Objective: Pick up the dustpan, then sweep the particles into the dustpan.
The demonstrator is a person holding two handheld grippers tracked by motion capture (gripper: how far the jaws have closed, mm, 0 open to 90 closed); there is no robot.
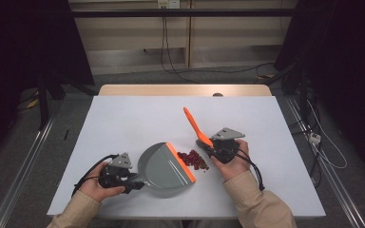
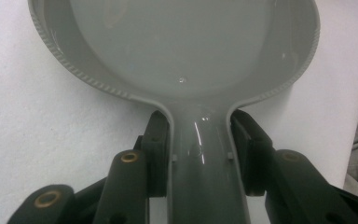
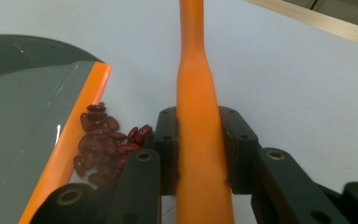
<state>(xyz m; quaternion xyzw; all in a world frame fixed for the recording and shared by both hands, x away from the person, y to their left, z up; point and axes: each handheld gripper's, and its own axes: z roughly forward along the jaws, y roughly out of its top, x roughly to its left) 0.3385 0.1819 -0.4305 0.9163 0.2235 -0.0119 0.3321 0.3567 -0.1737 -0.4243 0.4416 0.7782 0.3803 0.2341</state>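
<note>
- My left gripper is clamped on the grey dustpan handle; if the pan's orange lip lifts, beans slip underneath.
- My right gripper pinches the orange brush handle. The red beans lie just left of its fingers, against that lip; a hard sweep would scatter them.

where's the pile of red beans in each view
High view: the red beans lie at lower centre, against the dustpan's orange lip, left of the right gripper.
Left gripper view: no beans here, just the grey dustpan held by its handle.
Right gripper view: the beans sit lower left, between the orange lip and the jaws.
Shared landmark: the grey dustpan.
</note>
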